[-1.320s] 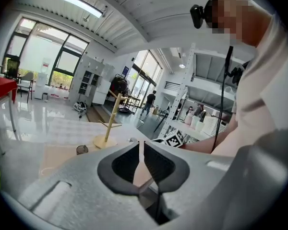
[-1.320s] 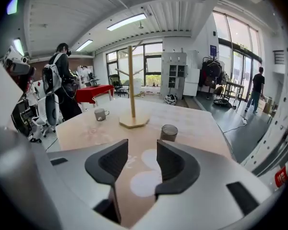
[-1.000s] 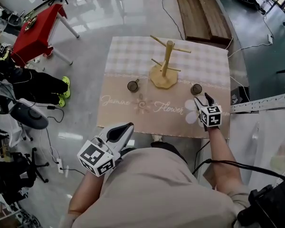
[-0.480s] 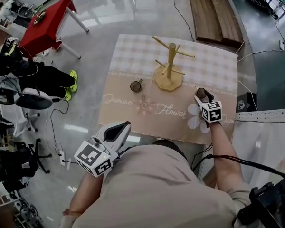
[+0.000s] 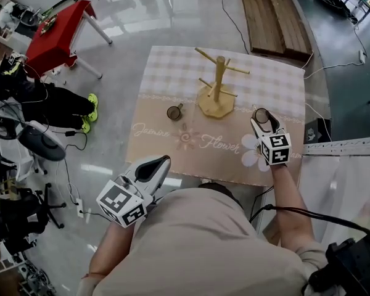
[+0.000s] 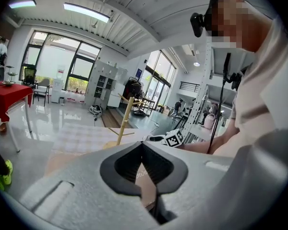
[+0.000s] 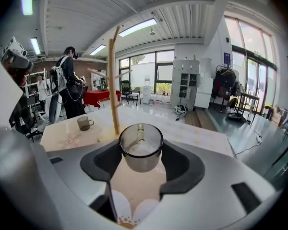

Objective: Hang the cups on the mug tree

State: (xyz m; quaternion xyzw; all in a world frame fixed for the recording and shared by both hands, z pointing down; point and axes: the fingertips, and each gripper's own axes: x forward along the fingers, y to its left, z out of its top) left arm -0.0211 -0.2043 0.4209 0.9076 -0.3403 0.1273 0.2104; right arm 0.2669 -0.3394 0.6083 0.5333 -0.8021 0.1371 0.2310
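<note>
Presently the right gripper (image 5: 263,121) clamps the cup (image 7: 140,152) between its fingers (image 7: 182,164), leaving the handle (image 7: 140,131), apparently beyond the fingertips, free for the mug tree (image 7: 113,80); the left gripper (image 6: 142,150) fingers are closed, empty.

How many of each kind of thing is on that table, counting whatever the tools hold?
Cups: 2 (loose cup; held cup in the right hand-held gripper)
Mug tree: 1
Total: 3

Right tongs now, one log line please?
right tongs: gripping smoky glass cup | left tongs: shut, empty | wooden mug tree: bare
</note>
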